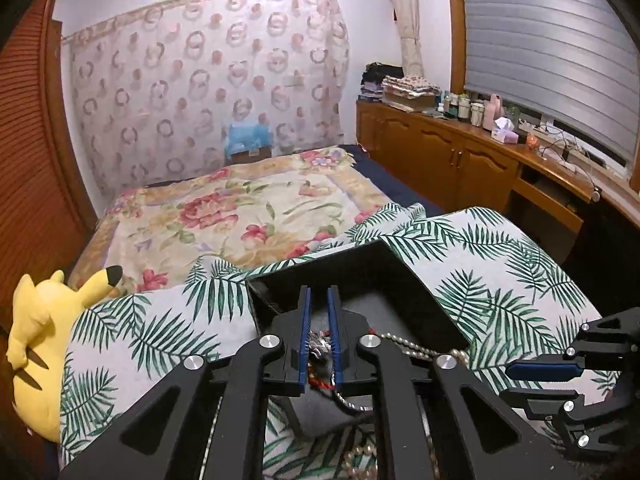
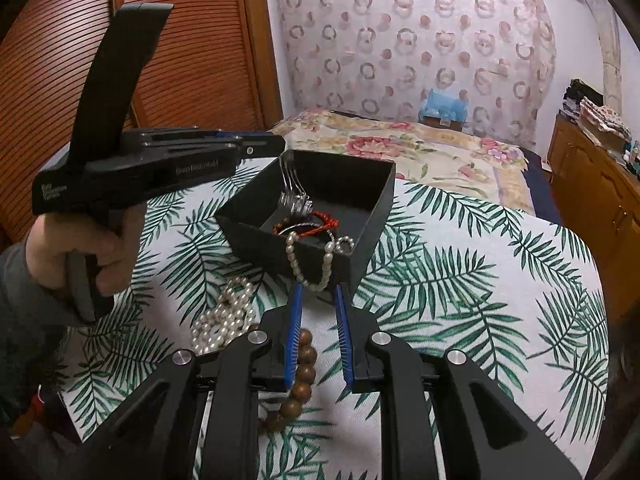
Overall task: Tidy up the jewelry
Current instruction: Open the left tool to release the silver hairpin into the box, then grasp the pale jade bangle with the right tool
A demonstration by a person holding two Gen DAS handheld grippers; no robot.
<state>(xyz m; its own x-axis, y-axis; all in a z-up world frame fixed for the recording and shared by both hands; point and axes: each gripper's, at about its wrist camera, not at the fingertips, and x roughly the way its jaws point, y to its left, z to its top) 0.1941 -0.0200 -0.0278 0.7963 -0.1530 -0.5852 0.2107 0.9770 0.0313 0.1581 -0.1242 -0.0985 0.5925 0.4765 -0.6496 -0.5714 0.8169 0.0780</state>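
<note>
The left gripper (image 1: 319, 322) pinches a light, slithery silver chain (image 2: 295, 200) above the black box (image 2: 372, 216), while the right gripper (image 2: 319, 312) gapes over limp wooden beads (image 2: 305, 376), best pinched mid-strand.

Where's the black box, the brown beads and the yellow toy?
Box (image 2: 370, 216): right wrist view, right outer wall.
Brown beads (image 2: 307, 362): right wrist view, a middle bead.
Yellow toy (image 1: 38, 320): left wrist view, body.

Matt black plastic box (image 2: 368, 216); glossy pearl strand (image 2: 224, 316) and smooth brown wooden beads (image 2: 304, 364) on palm-print cloth (image 2: 460, 280). Silvery metal pieces (image 2: 296, 200) and a red cord (image 2: 320, 222) inside the box. Right gripper (image 2: 318, 296): matt black plastic, blue ribbed pads, shiny metal pins.
</note>
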